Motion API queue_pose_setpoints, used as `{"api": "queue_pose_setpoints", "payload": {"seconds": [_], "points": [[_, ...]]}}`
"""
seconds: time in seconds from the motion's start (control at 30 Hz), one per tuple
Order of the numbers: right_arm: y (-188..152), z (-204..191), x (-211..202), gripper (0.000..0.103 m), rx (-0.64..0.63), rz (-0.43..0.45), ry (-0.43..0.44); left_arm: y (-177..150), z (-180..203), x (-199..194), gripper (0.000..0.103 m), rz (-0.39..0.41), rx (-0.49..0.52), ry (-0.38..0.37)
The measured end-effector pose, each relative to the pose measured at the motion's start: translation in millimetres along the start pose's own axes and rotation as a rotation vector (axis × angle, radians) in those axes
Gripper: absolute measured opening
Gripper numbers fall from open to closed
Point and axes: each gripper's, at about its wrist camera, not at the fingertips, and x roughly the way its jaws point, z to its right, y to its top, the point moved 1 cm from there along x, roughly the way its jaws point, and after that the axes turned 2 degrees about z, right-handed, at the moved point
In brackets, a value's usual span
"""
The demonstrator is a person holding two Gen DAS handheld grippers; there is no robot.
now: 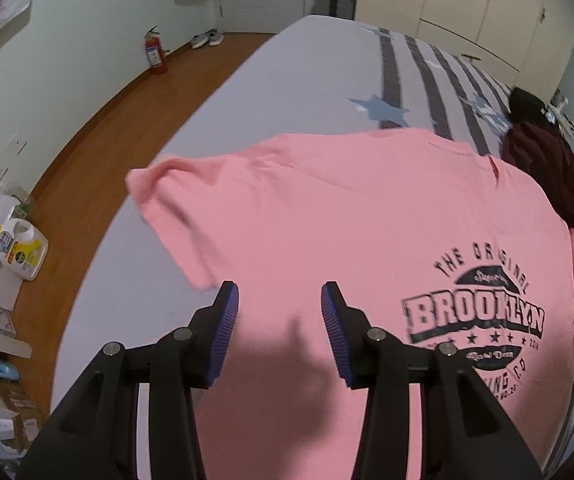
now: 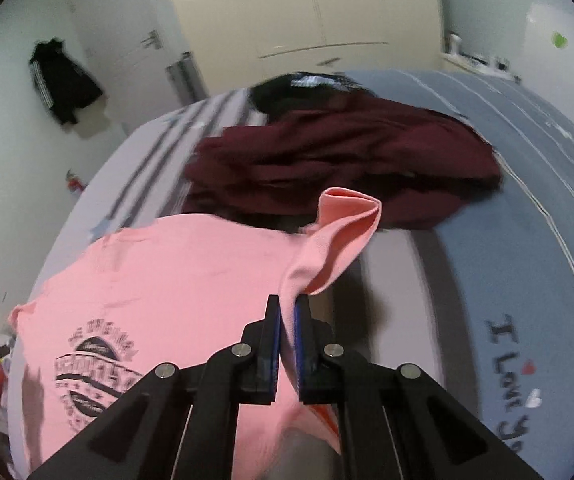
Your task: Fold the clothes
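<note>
Pink cotton pinched tight between the pads of the right gripper (image 2: 286,320), at the sleeve (image 2: 339,236) of the T-shirt (image 2: 159,280), which stands up in a loose curl beyond the fingertips. Spread wide and gripping nothing, the left gripper (image 1: 279,300), poised over the shirt's body just beside the other sleeve (image 1: 167,196). Print side up across the grey bed (image 1: 279,80), neckline toward the far end. Best to carry the raised sleeve straight inward and low, keeping the fold line parallel to the side seam; likely worth pinning the chest with the left to stop the cloth dragging. Farther off, a maroon garment (image 2: 339,160) heaped close behind, probably worth steering clear of.
</note>
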Motion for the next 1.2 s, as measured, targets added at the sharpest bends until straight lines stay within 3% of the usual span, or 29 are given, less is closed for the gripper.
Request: {"api": "queue_pose_setpoints", "payload": {"seconds": [0.17,0.23,0.37,0.47,0.67,0.87,1.0,1.13,1.2], "points": [[5,-100,26,0.006,-0.076,-0.011,0.072,8,-39,-10,0.04,0.017,0.015,-0.007],[2,-141,42,0.01,-0.112,-0.03,0.083,11,-51,-11,0.04,0.016,0.043,-0.012],[-8,-176,71,0.013,-0.121,-0.103,0.065,13,-73,-4,0.04,-0.002,0.063,-0.018],[-15,-164,68,0.028,-0.091,-0.095,0.006,14,-84,4,0.04,-0.007,0.053,-0.024],[-36,-121,83,0.029,-0.104,-0.168,-0.098,12,-86,18,0.04,-0.039,0.044,-0.025],[-17,-99,82,0.029,-0.113,-0.095,-0.229,13,-80,29,0.04,-0.061,0.056,-0.03],[2,-91,100,0.029,-0.106,-0.099,-0.226,17,-68,34,0.04,-0.064,0.061,-0.036],[7,-100,125,0.029,-0.21,-0.136,-0.2,20,-57,41,0.04,-0.072,0.066,-0.034],[8,-96,136,0.023,-0.219,-0.167,-0.201,22,-51,44,0.04,-0.075,0.068,-0.032]]}}
